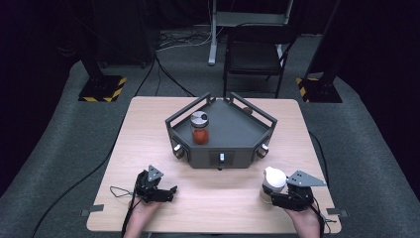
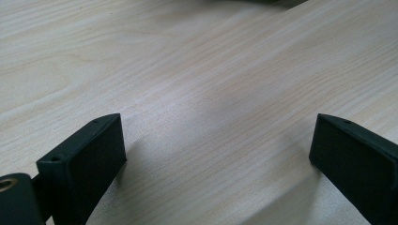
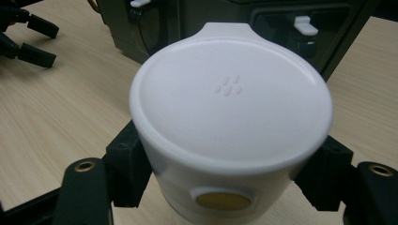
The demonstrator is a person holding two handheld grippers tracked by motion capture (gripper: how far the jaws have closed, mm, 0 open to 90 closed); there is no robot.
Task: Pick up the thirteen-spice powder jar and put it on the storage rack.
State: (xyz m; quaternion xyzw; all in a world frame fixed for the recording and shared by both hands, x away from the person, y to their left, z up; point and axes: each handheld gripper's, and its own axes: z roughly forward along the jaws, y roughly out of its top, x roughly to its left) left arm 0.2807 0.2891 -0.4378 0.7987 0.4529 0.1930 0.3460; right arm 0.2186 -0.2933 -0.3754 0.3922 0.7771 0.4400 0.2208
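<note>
While the left tool [image 1: 171,191] rests released, jaws wide, on the counter [image 1: 148,129] near its front-left corner, the right tool [image 3: 225,173] grasps a white-lidded container [image 3: 230,108] near the front-right corner. A red-filled jar [image 1: 200,128] stands in the dark tray [image 1: 237,134] mid-counter.

Pale wood-grain surface [image 2: 197,70] with a smooth matt finish, white plastic container [image 3: 230,122] with a smooth, faintly glossy lid, matt black hand-held gripper [image 2: 218,159], dark matt metal-looking tray [image 1: 233,130], grey carpeted floor [image 1: 59,148]
</note>
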